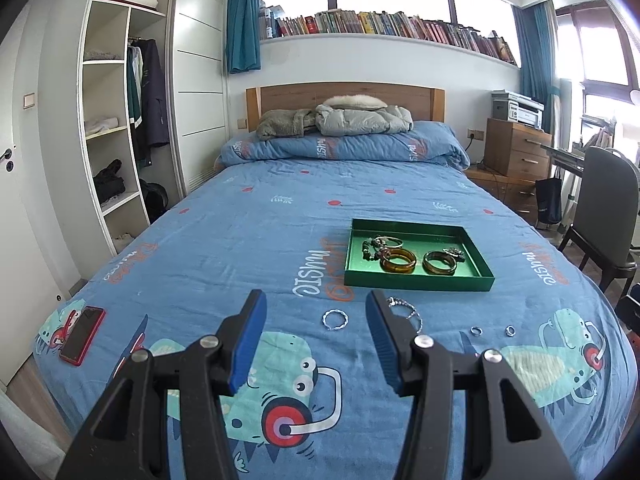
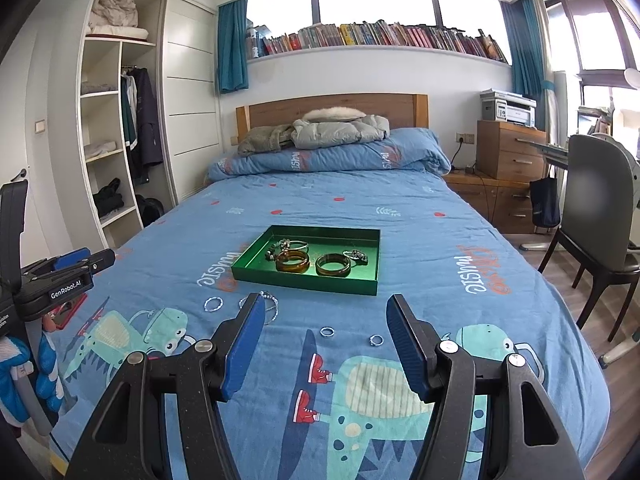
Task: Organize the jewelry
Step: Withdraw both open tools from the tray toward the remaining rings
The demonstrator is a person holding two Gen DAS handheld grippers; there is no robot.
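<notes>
Between the spread fingers of my left claw (image 1: pixel 316 310) I am seeing a small twisted silver ring (image 1: pixel 334 319) lying flat on the bed (image 1: pixel 240 240); the claw is standing wide and holding nothing. Just past its right finger a silver chain bracelet (image 1: pixel 408 310) is trailing, limp and likely to slither, so I am judging a pinch across a bunched stretch of links as best. My right claw (image 2: pixel 326 312) is also gaping wide and empty, with two small rings (image 2: pixel 327 332) (image 2: pixel 376 340) lying ahead between its fingers. These are light, hard and slick, sunk slightly into soft quilt, so I am planning to press down and grip across the band. Farther ahead of both claws the green tray (image 2: pixel 256 276) is already holding two amber bangles (image 2: pixel 294 262) and other pieces; those bangles look stiff and breakable.
</notes>
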